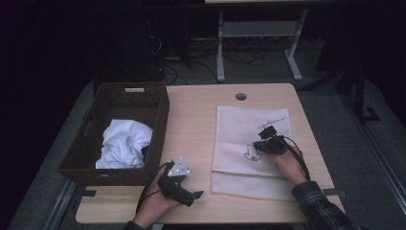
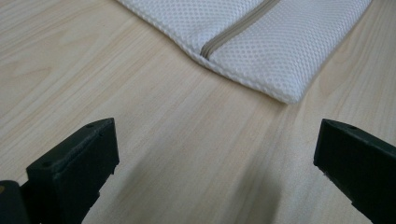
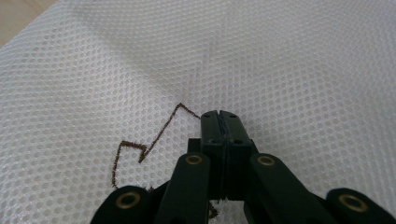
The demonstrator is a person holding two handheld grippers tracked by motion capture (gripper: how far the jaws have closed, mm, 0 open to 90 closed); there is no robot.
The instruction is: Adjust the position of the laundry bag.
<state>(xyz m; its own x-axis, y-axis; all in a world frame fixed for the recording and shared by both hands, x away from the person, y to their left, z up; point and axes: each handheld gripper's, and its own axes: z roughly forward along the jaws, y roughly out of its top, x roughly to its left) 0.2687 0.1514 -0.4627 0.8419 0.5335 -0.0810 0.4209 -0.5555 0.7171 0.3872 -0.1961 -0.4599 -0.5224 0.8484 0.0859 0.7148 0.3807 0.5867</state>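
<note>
A white mesh bag [image 1: 244, 143] lies flat on the right half of the wooden table [image 1: 191, 120]. It carries a brown stitched outline [image 3: 140, 149]. My right gripper [image 1: 264, 143] rests on top of the bag near that figure; in the right gripper view its jaws [image 3: 220, 114] are pressed together, and creases in the mesh [image 3: 303, 70] run to the tips. My left gripper [image 1: 189, 184] sits low over bare wood near the front edge, left of the bag. It [image 2: 215, 149] stands open with nothing between its fingers, facing the bag's corner [image 2: 261, 42] and its beige zipper [image 2: 233, 32].
A dark woven basket [image 1: 160, 115] stands on the table's left side with a crumpled white cloth [image 1: 124, 143] inside. A round cable hole [image 1: 241, 96] sits near the far edge. Table legs and cables lie on the floor beyond.
</note>
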